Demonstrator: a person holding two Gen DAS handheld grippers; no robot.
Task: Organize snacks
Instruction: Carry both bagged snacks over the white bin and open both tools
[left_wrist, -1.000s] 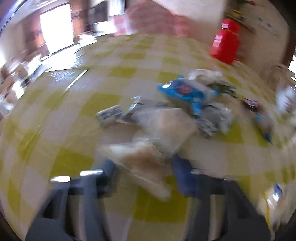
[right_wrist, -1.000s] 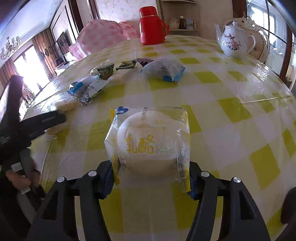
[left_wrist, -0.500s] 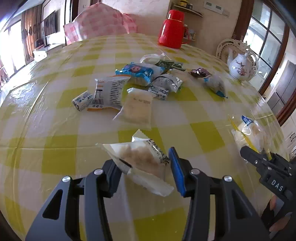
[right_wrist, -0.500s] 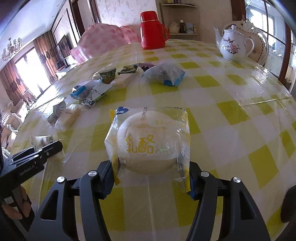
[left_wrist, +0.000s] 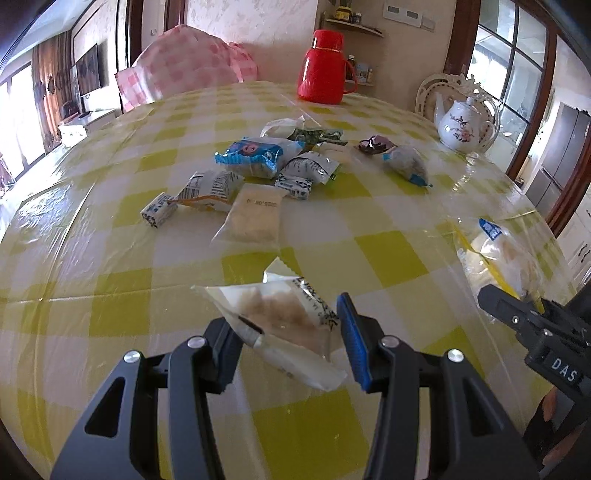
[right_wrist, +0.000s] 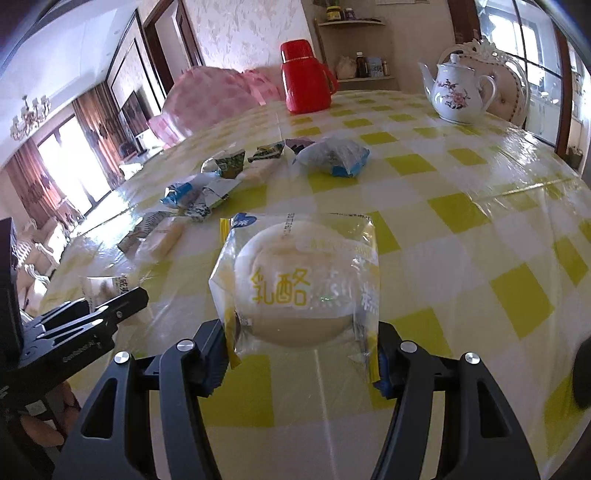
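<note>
Left wrist view sharper, tongs (left_wrist: 286, 341) nearer teapot (left_wrist: 461, 127) — packet (left_wrist: 280, 317) still clamped

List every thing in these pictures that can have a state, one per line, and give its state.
Left tongs: shut on crumbly snack packet, lifted.
Right tongs: shut on round bun packet, lifted.
Red flask: upright, lid on.
Teapot: upright, lidded.
Loose snack packets: lying sealed on table.

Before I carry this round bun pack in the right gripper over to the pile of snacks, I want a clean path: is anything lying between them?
Nothing visible blocks it. Only bare checked tablecloth lies between the bun pack in the right gripper and the snack pile. The left gripper sits off to the side.
</note>
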